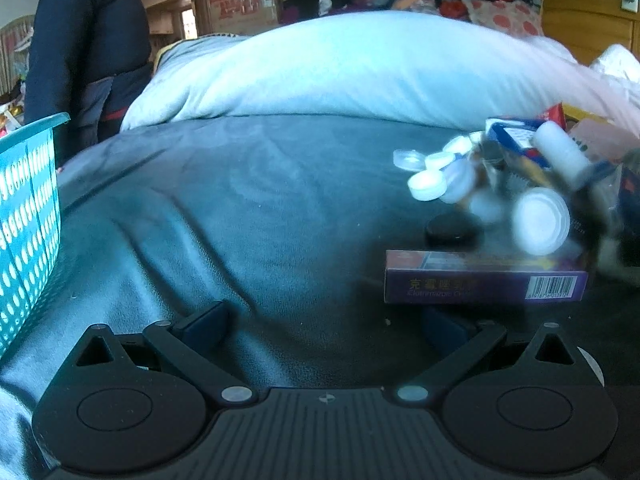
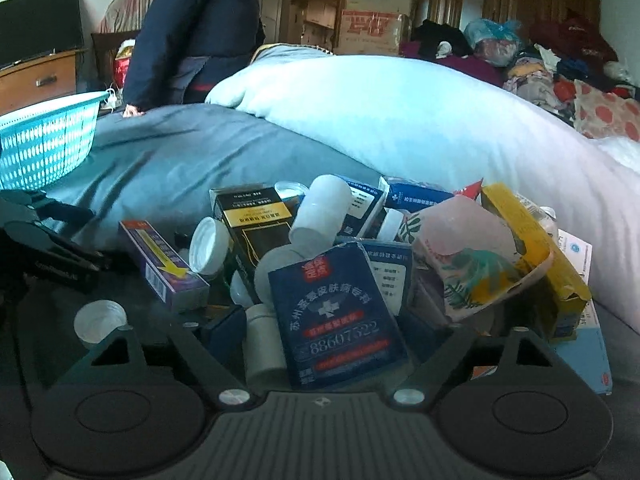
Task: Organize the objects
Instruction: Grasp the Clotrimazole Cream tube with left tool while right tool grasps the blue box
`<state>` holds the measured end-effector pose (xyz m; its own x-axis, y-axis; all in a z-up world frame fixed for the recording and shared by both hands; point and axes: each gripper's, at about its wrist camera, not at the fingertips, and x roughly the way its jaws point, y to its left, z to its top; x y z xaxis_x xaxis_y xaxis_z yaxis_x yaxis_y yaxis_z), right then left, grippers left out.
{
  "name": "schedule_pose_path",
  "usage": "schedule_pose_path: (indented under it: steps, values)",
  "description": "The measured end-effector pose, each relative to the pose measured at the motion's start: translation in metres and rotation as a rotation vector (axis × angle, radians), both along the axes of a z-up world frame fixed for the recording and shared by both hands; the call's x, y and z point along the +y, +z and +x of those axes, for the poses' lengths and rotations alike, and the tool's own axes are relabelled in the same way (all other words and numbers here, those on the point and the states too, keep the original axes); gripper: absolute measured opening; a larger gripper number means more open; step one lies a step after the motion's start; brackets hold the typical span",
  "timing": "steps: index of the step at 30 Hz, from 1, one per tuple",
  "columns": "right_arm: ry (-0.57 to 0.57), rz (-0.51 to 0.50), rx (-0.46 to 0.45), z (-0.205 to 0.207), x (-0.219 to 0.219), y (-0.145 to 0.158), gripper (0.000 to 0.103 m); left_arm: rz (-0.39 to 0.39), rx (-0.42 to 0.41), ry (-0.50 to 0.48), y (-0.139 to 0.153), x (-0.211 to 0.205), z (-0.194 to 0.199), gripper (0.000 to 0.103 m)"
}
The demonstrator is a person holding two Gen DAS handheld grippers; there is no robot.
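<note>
1. On the grey bedcover (image 1: 248, 216), the left gripper (image 1: 324, 320) rests spread wide, empty, its right finger beside a purple box (image 1: 486, 278).
2. Right gripper (image 2: 324, 328) gapes around a navy box (image 2: 336, 316) in the heaped medicine pile (image 2: 400, 248).
3. Far left sits a teal basket (image 2: 48, 140).

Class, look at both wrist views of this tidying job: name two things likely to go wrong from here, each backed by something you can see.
1. The pile of boxes and bottles leans loosely; pulling the dark blue box may topple the white bottle.
2. The purple box lies on soft wrinkled bedding, so the open left tool may push it away rather than grip it.
</note>
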<state>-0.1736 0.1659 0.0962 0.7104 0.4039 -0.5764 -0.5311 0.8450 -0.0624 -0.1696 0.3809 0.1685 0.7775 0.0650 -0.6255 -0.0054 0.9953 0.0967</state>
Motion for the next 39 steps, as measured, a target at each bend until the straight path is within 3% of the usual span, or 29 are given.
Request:
schedule_pose_path:
  steps: [4,7,10,14,18,20,23,25,30,33,35,39]
  values:
    - [0.029,-0.02,-0.01,0.001,-0.001,0.002,0.075,-0.045,0.035,-0.066,0.008,0.001,0.0,0.103]
    - [0.045,-0.002,-0.005,-0.001,-0.007,0.009,0.061,0.019,0.004,-0.242,0.021,-0.006,-0.008,0.103]
    - [0.078,0.011,0.003,-0.007,-0.013,0.015,0.059,0.095,-0.111,-0.393,0.046,-0.006,-0.021,0.103]
    - [0.101,0.051,0.023,-0.022,-0.022,0.028,0.058,0.137,-0.134,-0.608,0.07,-0.01,-0.013,0.103]
    - [0.088,0.172,0.131,-0.036,-0.039,0.038,0.059,0.231,-0.028,-0.86,0.06,-0.037,0.012,0.101]
    - [0.071,0.208,0.191,-0.04,-0.048,0.035,0.059,0.22,0.081,-0.925,0.047,-0.039,0.029,0.093]
    - [0.049,0.198,0.221,-0.047,-0.055,0.026,0.061,0.225,0.165,-0.929,0.029,-0.034,0.046,0.09]
    - [0.041,0.195,0.232,-0.05,-0.057,0.021,0.061,0.181,0.184,-0.929,0.026,-0.03,0.048,0.086]
    - [0.066,0.176,0.235,-0.053,-0.053,0.018,0.061,0.069,0.263,-0.818,0.031,-0.034,0.037,0.053]
    - [0.104,0.143,0.251,-0.053,-0.045,0.018,0.061,0.0,0.283,-0.773,0.034,-0.034,0.023,0.058]
    - [0.124,0.105,0.245,-0.055,-0.04,0.016,0.062,-0.004,0.266,-0.766,0.033,-0.036,0.016,0.062]
    - [0.111,0.079,0.25,-0.054,-0.039,0.01,0.061,-0.07,0.25,-0.704,0.033,-0.037,0.023,0.065]
